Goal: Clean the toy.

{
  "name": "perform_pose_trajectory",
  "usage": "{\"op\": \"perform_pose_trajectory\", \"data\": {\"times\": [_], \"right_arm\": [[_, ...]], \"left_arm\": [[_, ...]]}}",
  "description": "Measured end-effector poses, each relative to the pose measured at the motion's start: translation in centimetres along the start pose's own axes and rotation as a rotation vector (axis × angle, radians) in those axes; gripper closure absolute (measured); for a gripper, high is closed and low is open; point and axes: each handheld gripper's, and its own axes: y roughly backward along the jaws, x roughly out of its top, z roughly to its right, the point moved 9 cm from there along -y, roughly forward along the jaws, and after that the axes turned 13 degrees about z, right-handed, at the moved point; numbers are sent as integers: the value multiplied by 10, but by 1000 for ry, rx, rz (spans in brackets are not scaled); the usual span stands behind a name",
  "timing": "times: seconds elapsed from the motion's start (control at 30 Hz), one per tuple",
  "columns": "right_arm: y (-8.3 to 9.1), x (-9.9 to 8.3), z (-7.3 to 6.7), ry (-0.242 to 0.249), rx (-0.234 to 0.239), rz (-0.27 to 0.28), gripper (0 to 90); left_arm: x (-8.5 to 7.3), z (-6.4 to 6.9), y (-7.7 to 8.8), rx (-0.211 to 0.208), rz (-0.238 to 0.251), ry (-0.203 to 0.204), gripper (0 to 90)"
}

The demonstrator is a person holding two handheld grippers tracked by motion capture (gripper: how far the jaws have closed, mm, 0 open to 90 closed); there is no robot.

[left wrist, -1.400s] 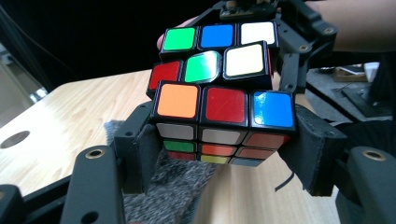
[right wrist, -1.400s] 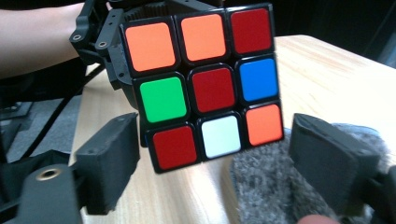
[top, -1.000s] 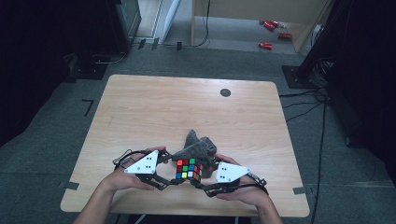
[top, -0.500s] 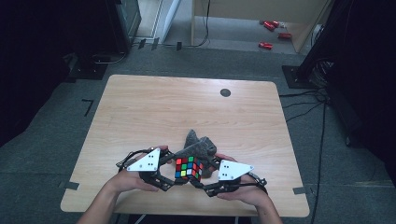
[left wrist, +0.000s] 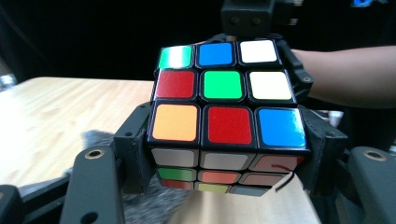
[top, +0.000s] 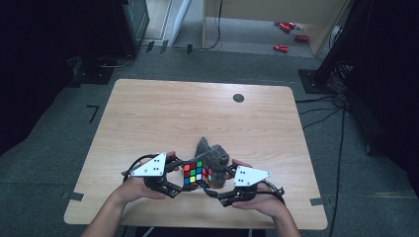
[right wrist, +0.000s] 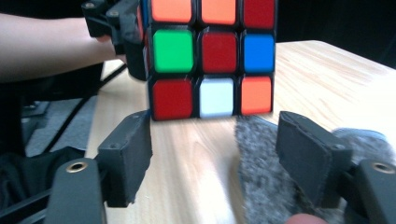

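The puzzle cube is clamped by the left gripper; the right gripper is spread, apparently clear of it, above the table

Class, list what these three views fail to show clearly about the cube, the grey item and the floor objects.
- Rubik's cube: its top row is cut off by the frame edge in the right gripper view.
- Grey fuzzy object: its identity is unclear; the cube hides part in the high view, and it is blurred in the right gripper view.
- Red floor items: too small to identify.
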Motion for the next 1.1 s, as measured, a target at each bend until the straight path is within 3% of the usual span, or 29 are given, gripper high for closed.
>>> {"op": "perform_pose_trajectory", "data": {"times": [0.1,0.17,0.27,0.3,0.33,0.4,0.5,0.57,0.63,0.7,0.77,0.8,0.93,1.0,1.1], "right_arm": [[3,1,7,16,-35,-3,490],[6,1,13,35,-69,-2,565],[10,7,29,59,-183,26,613],[11,7,34,69,-226,27,597],[11,8,43,86,-311,25,544],[10,6,55,92,-425,2,441],[1,-5,60,34,-498,-55,292],[-8,-21,64,11,-552,-144,247],[-17,-35,66,-15,-566,-197,232],[-23,-48,69,-38,-585,-247,252],[-26,-59,70,-58,-590,-291,339],[-27,-65,70,-83,-585,-316,441],[-25,-73,71,-149,-578,-321,592],[-22,-72,71,-134,-582,-322,688],[-17,-63,70,-127,-572,-294,728]], "left_arm": [[3,-9,5,48,3,15,347],[5,-16,10,98,-18,61,346],[5,-28,17,175,-43,65,347],[4,-32,20,200,-60,71,346],[4,-34,21,213,-76,77,346],[2,-40,24,264,-119,86,347],[0,-43,26,305,-137,89,347],[2,-44,28,312,-118,109,347],[4,-44,30,303,-94,122,346],[4,-45,32,337,-101,105,346],[2,-45,33,334,-97,111,346],[2,-45,33,332,-98,110,346],[1,-48,32,359,-103,89,347],[-2,-47,31,371,-131,67,347],[-6,-47,30,373,-158,51,348]]}}
